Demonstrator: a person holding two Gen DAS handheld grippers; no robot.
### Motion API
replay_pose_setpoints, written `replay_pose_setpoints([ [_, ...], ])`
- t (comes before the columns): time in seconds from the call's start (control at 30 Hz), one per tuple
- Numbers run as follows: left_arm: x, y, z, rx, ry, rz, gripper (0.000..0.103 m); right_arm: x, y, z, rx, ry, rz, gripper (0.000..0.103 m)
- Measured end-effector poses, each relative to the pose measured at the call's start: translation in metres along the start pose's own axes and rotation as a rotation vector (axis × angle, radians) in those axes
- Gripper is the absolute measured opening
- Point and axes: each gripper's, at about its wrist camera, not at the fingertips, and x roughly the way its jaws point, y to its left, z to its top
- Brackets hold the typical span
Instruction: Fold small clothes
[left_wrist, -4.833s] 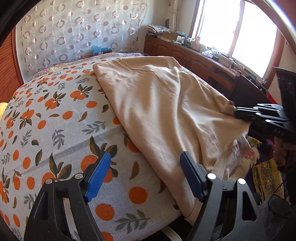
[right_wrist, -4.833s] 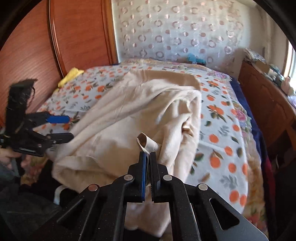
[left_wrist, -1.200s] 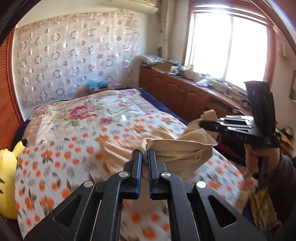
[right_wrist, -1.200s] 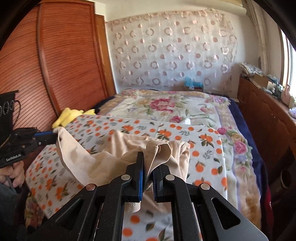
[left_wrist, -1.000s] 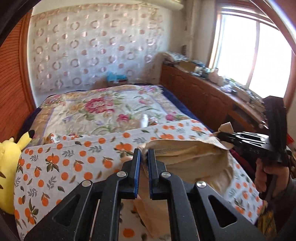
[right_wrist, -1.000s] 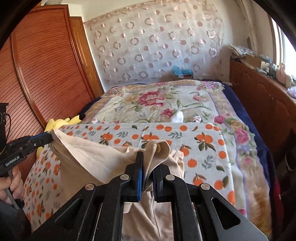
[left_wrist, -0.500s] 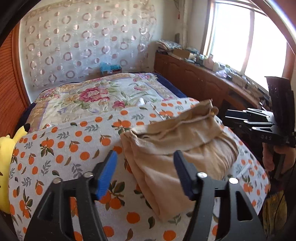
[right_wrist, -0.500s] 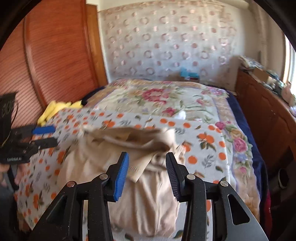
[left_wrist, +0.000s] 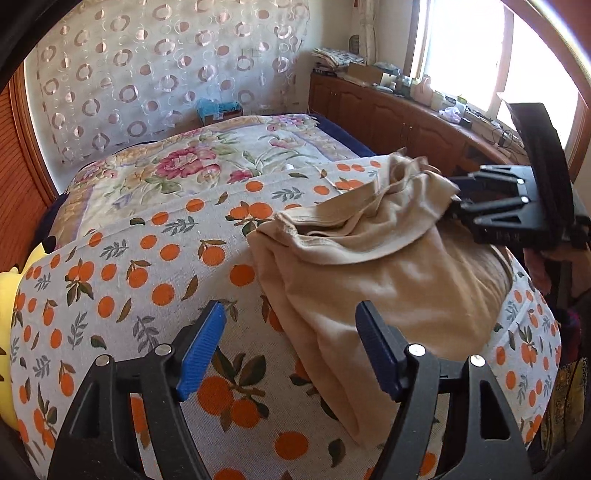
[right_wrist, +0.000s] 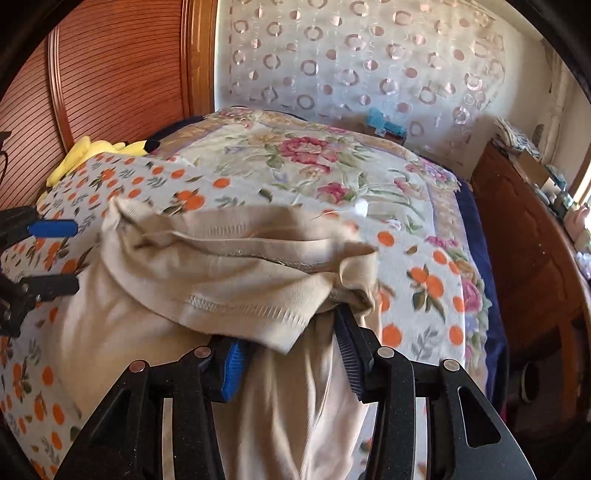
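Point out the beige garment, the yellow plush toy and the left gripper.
beige garment (left_wrist: 388, 280), left wrist view, flat middle panel.
yellow plush toy (right_wrist: 92, 149), right wrist view, its body.
left gripper (left_wrist: 291, 350), left wrist view, midway between fingertips.

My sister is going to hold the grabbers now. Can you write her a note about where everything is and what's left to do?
Left gripper: open, holding nothing, beside the near-left edge of the beige garment.
Right gripper: open too; the garment's hemmed top flap drapes over its fingers, but nothing is clamped.
The garment lies on the orange-print sheet at the foot of the bed, top part doubled over the lower part.
Done: one fold, laid down and let go.
Left: the folded layer is bunched and crooked, so smoothing it and probably folding once more seems the next step.
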Motion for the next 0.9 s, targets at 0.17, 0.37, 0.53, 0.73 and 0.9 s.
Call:
replay_pose_setpoints([
  [0.17, 0.024, 0.014, 0.018, -0.015, 0.026, -0.009, 0.074, 0.031, -0.013, 0.024, 0.022, -0.02, -0.036, 0.047],
  [0.37, 0.051, 0.026, 0.05, -0.025, 0.026, -0.007, 0.074, 0.052, -0.035, 0.021, 0.108, -0.064, -0.015, 0.047],
  [0.53, 0.072, 0.042, 0.063, -0.051, 0.041, 0.065, 0.074, 0.045, -0.053, 0.006, 0.143, -0.069, 0.032, 0.047],
  [0.73, 0.069, 0.058, 0.059, -0.082, 0.043, 0.064, 0.074, 0.014, -0.057, -0.024, 0.139, -0.047, 0.07, 0.047],
  [0.9, 0.039, 0.049, 0.042, -0.071, 0.008, 0.031, 0.074, -0.025, -0.051, -0.064, 0.182, -0.036, 0.111, 0.047],
])
